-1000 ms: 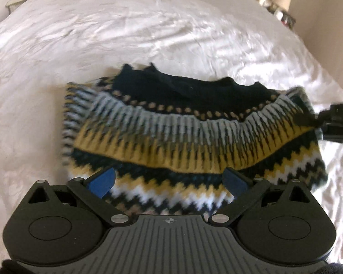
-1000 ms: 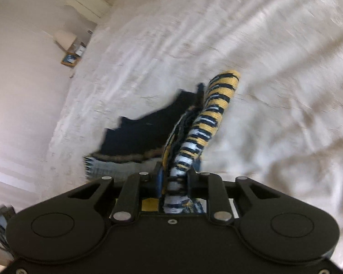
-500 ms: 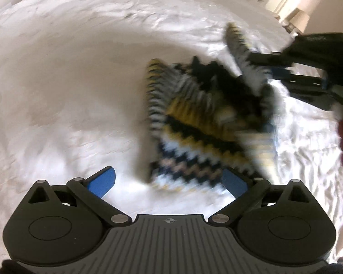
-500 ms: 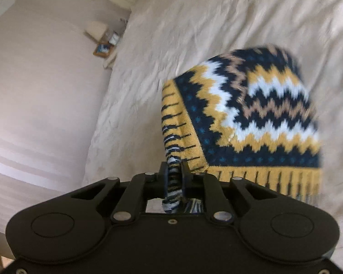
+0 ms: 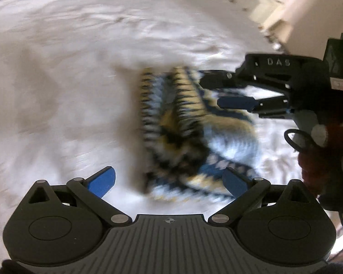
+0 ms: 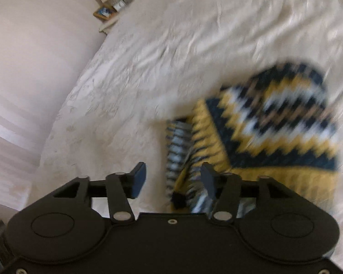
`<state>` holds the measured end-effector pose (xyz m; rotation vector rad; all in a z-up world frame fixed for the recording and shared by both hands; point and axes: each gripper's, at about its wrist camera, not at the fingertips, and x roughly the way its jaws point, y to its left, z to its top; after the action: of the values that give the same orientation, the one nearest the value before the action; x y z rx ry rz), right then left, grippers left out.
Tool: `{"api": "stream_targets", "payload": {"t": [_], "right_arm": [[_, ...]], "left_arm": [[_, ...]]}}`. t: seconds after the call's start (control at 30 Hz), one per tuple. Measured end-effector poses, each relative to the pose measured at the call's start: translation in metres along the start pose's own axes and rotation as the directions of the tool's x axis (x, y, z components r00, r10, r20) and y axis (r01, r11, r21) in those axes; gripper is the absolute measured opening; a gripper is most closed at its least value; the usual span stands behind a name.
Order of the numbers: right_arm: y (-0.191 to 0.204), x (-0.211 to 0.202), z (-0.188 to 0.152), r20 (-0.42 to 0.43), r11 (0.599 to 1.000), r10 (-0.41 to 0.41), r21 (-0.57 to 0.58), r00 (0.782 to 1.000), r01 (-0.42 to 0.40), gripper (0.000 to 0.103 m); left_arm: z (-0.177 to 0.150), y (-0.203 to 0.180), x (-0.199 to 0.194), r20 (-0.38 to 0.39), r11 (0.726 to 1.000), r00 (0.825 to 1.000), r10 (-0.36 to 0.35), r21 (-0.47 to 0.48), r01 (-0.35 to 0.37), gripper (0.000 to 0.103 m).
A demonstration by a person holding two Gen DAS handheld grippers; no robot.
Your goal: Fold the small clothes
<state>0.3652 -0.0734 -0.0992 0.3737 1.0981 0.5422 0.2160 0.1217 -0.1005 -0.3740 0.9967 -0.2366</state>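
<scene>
While the right gripper spreads its jaws off the knitted sweater, lift clear of the sweater; the left gripper, wide and empty beside it, should press the fold

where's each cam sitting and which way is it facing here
Left wrist view: sits on the left gripper, looking forward and down past its wide-open blue fingers at the patterned sweater on the white bedspread; the right gripper and a gloved hand show at the right.
Right wrist view: sits on the right gripper, angled down at the bedspread; its jaws are opening, the sweater's striped edge between them, no longer pinched.
Shared: sweater, bedspread, right gripper.
</scene>
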Motion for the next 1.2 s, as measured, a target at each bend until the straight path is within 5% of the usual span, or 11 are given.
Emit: {"api": "stream_targets", "payload": {"t": [0.23,0.53,0.57,0.63,0.77,1.03,1.2], "right_arm": [[-0.009,-0.036,0.011,0.051,0.994,-0.095,-0.042,0.994,0.097,0.070],[-0.030,-0.044,-0.005,0.037,0.994,-0.108,0.026,0.993,0.108,0.070],[-0.031,-0.043,-0.006,0.032,0.994,-0.111,0.025,0.993,0.110,0.070],[-0.031,-0.041,-0.005,0.022,0.992,-0.124,0.006,0.992,0.124,0.070],[-0.017,-0.028,0.005,-0.002,0.983,-0.170,-0.071,0.985,0.169,0.082],[0.037,0.040,0.024,-0.083,0.903,-0.315,-0.332,0.946,0.271,0.089],[0.045,0.084,0.025,-0.155,0.816,-0.457,-0.464,0.876,0.345,0.090]], "left_arm": [[0.007,-0.035,0.050,-0.028,0.987,0.991,-0.129,0.091,0.131,0.101],[0.010,-0.029,0.101,-0.136,0.991,0.985,-0.106,0.071,0.116,0.099],[0.011,-0.026,0.103,-0.142,0.991,0.983,-0.119,0.039,0.126,0.095],[0.012,-0.023,0.104,-0.151,0.993,0.981,-0.119,-0.026,0.117,0.053],[0.008,-0.028,0.100,-0.131,0.993,0.984,-0.117,-0.021,0.116,0.027],[0.001,-0.048,0.087,-0.016,0.997,0.997,-0.075,0.016,0.075,0.022],[-0.001,-0.042,0.087,0.011,0.997,0.998,-0.066,-0.033,0.067,0.022]]}}
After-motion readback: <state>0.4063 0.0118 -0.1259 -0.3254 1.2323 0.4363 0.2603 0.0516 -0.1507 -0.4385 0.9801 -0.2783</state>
